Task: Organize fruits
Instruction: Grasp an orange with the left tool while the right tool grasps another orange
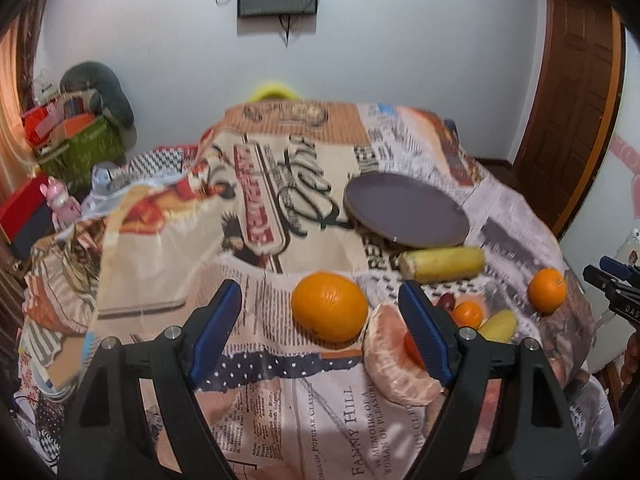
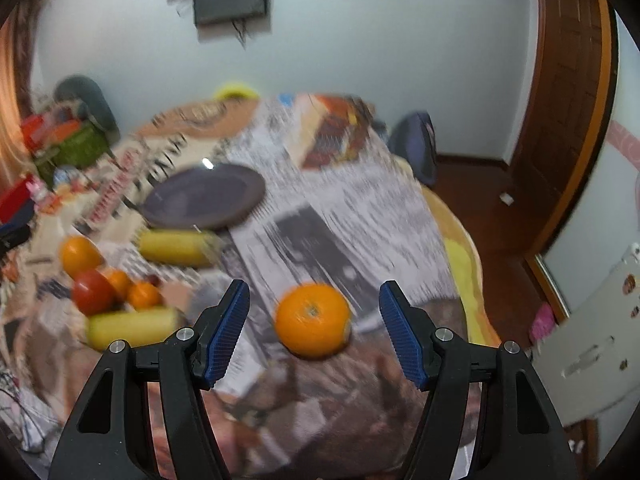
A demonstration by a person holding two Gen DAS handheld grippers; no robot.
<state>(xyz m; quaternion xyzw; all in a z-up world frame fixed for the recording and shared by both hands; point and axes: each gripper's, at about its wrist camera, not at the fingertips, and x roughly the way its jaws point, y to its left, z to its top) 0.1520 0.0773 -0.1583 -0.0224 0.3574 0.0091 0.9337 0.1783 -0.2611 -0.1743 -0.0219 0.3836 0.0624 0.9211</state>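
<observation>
Left wrist view: left gripper (image 1: 320,312) fingers spread wide, gripping nothing, above the near part of the cloth-covered surface (image 1: 256,360). Big orange (image 1: 329,306) sits on the cloth between the fingers, apart from both. Peeled pomelo (image 1: 396,356) lies just right of it, partly behind the right finger; cannot tell if they touch. Dark plate (image 1: 406,210) sits farther back toward the right, tilted a bit. Corn cob (image 1: 442,264) lies just in front of the plate. Small orange (image 1: 468,314) and a yellow piece (image 1: 498,324) sit right of the pomelo. Another orange (image 1: 547,290) sits alone near the right edge, with the right gripper's tips showing at frame right. Right wrist view, blurred: right gripper (image 2: 314,326) fingers wide apart, empty, the lone orange (image 2: 313,320) between them with gaps on both sides. Plate (image 2: 204,196) at far left, cob (image 2: 178,247) in front of it, second cob (image 2: 130,326) and a tomato (image 2: 93,291) in the left cluster.
</observation>
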